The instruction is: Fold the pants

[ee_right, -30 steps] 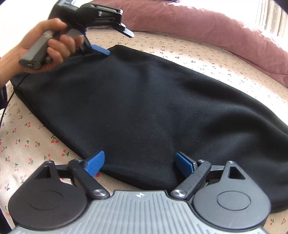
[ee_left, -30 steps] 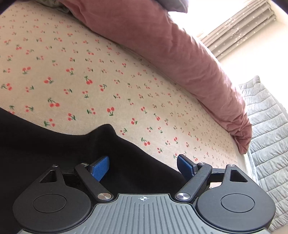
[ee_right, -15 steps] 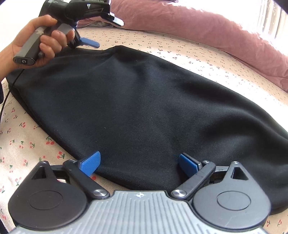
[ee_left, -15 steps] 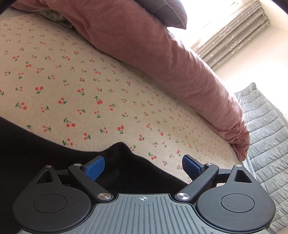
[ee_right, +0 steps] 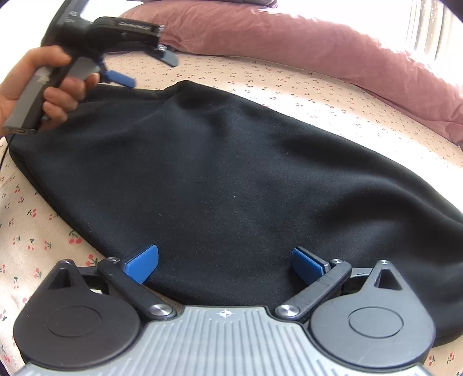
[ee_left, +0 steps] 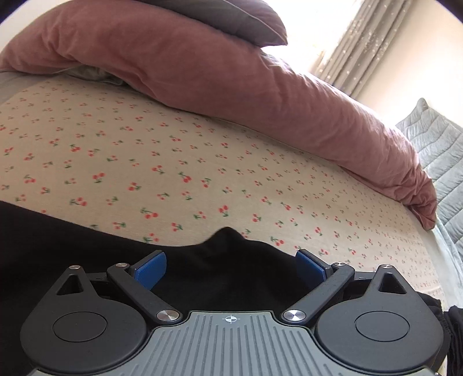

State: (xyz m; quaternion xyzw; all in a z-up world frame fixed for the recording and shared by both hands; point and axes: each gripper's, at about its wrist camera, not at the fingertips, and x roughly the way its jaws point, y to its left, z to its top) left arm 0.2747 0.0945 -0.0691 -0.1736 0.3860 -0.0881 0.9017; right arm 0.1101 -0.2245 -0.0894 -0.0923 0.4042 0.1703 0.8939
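The black pants (ee_right: pixel 225 173) lie spread flat across the cherry-print bed sheet (ee_right: pixel 303 86). My right gripper (ee_right: pixel 225 264) is open, its blue fingers wide apart over the near edge of the pants, holding nothing. My left gripper (ee_left: pixel 230 269) is open and empty above the far corner of the pants (ee_left: pixel 228 266), where a small peak of cloth sticks up. In the right wrist view the left gripper (ee_right: pixel 150 69) is held in a hand above that far left corner, lifted clear of the cloth.
A long pink pillow (ee_left: pixel 231 86) lies along the far side of the bed, with a grey pillow (ee_left: pixel 240 20) on top. A grey quilted cover (ee_left: pixel 442 162) is at the right, by curtains (ee_left: pixel 353 43). The sheet (ee_left: pixel 144 162) stretches beyond the pants.
My left gripper has risen and tilted up off the far corner of the pants, so more pillow shows. The right gripper stays open over the near edge.
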